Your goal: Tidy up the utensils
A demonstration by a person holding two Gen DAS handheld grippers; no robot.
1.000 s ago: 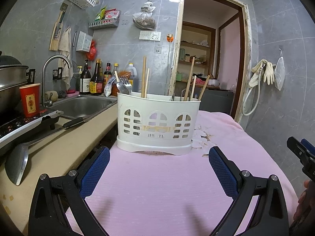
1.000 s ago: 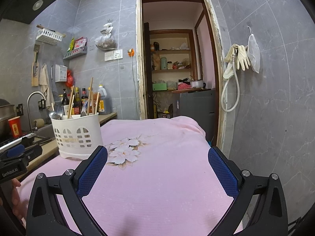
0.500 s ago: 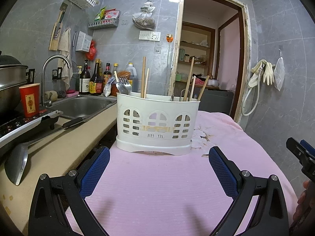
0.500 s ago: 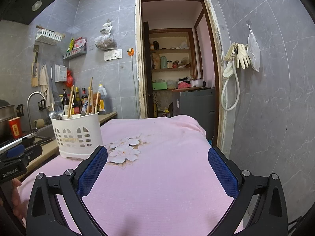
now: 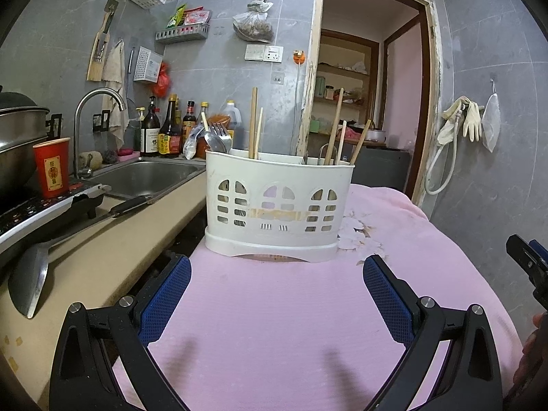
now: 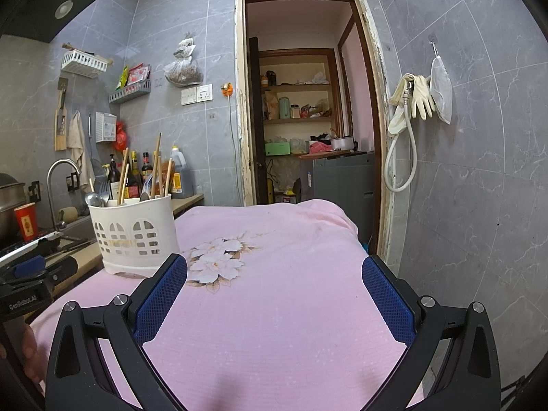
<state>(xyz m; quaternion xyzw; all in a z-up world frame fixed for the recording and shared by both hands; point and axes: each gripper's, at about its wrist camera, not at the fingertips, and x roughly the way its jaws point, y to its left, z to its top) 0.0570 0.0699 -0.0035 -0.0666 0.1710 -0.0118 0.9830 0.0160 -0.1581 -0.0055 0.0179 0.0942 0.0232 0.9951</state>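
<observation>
The left gripper [image 5: 276, 267], with black arms and blue textured pads, has its jaws spread wide with nothing between them; it hovers low over a pink cloth [image 5: 274, 325] that covers the table. Straight in front of it, near the far left edge of the cloth, stands the white plastic utensil holder with arched cut-out windows [image 5: 279, 205]. The holder is upright and has a strip of old tape residue across its front wall. Inside the holder, the left side keeps a metal fork [image 5: 216, 129] and a metal spoon [image 5: 215, 144], while several wooden chopsticks [image 5: 253, 123] stand in the middle and on the right side, some upright and some tilted. The right gripper [image 6: 274, 269], of the same black and blue design, is also wide open and holds nothing; it is over the pink cloth near a printed white flower pattern [image 6: 215, 262], and the holder stands to its left. To the left of the table there is a beige counter [image 5: 102, 257] with a steel sink [image 5: 144, 178], a curved steel faucet [image 5: 92, 116], a red paper cup [image 5: 52, 167] and a metal spatula with black handle [image 5: 30, 277] lying on the counter. Dark sauce bottles [image 5: 164, 130] stand behind the sink, against the grey tiled wall.
</observation>
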